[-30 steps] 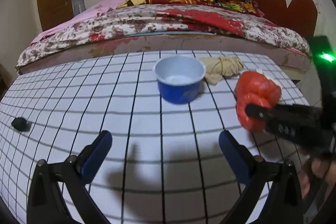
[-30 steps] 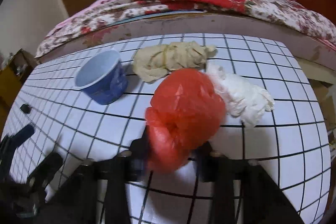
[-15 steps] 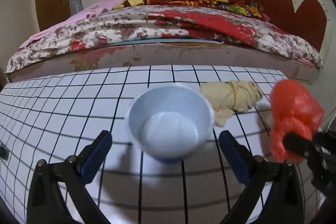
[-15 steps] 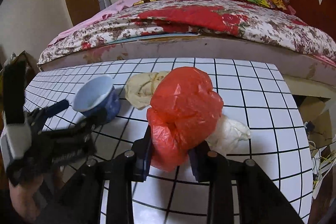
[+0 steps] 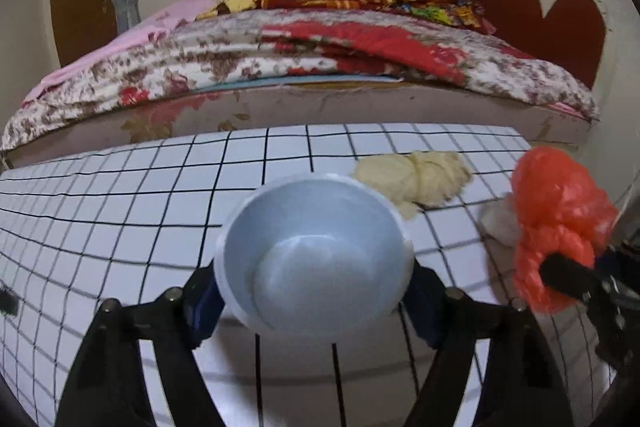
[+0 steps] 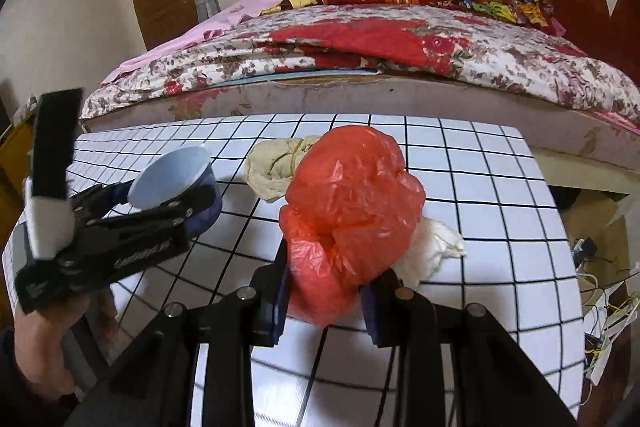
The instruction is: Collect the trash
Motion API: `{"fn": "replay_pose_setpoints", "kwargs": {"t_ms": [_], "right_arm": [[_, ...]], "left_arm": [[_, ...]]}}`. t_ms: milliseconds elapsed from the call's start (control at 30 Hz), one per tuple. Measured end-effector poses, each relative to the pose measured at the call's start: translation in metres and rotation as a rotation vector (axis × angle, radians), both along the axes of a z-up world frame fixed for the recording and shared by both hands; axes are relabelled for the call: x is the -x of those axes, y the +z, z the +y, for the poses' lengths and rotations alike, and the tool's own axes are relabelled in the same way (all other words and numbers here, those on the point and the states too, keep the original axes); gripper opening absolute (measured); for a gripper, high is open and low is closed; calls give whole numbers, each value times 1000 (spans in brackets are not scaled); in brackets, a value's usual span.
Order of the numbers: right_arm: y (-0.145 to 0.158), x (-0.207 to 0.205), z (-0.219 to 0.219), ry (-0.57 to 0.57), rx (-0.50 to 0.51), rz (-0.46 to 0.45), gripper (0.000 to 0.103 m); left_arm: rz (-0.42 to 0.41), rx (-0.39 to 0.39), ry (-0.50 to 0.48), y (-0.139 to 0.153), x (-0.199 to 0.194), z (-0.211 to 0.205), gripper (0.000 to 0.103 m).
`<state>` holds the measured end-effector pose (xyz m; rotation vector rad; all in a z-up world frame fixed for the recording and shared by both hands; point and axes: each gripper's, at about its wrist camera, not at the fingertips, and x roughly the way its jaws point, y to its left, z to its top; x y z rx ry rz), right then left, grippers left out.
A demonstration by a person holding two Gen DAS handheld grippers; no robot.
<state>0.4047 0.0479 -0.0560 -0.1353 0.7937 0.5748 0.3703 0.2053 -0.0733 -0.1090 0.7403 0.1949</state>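
My left gripper (image 5: 314,301) is shut on a blue cup (image 5: 314,255), white inside, on the checked table (image 5: 120,203); the cup also shows in the right wrist view (image 6: 172,183) between the left gripper's fingers (image 6: 188,205). My right gripper (image 6: 324,303) is shut on a crumpled red plastic bag (image 6: 352,211) and holds it above the table; the bag appears at the right of the left wrist view (image 5: 560,223). A beige crumpled wad (image 5: 416,179) and a white crumpled tissue (image 6: 432,247) lie on the table behind the cup and bag.
A bed with a floral cover (image 5: 304,59) stands along the table's far edge. A small black object (image 5: 8,301) lies at the table's left. Boxes and wires (image 6: 600,267) sit off the table's right edge.
My left gripper moved forward to the blue cup and closed on it. My right gripper lifted the red bag off the table and holds it beside the cup.
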Motion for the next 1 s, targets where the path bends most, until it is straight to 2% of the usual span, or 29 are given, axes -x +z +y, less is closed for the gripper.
{"fn": "replay_pose_setpoints", "kwargs": {"t_ms": [467,800,1000], "right_arm": [[40,92,-63,-46,-17,-24,32],[72,161,-116,-90,-52,-62,32],[85,195,-143,-114,-73,-81,32]], "left_arm": [[-44,-10,-78,41,102,-58,77],[-100,-10,-114,74,165,-96,77],[-117,-6,-140,83,193,-117,77]]}}
